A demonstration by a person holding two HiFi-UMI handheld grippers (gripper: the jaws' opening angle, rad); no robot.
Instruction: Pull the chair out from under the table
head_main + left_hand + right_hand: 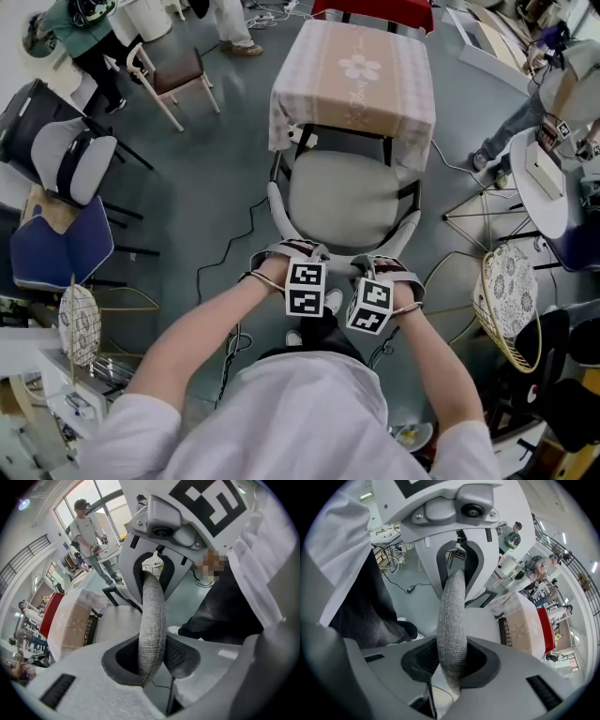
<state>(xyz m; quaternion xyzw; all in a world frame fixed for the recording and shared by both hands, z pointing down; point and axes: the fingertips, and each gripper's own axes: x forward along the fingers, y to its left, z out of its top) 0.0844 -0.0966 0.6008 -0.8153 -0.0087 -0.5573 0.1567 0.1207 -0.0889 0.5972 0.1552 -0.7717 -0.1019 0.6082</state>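
Chair back is clamped by half-closed left hand-held gripper and right hand-held gripper.

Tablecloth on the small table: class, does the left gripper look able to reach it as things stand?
Probably not. The left gripper has its jaws shut on the chair's backrest, and the whole chair seat lies between it and the tablecloth.

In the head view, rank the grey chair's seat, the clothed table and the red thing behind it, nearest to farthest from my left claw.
1. The grey chair's seat, just ahead of the left claw.
2. The clothed table, beyond the seat.
3. The red thing, past the table, at the top edge.
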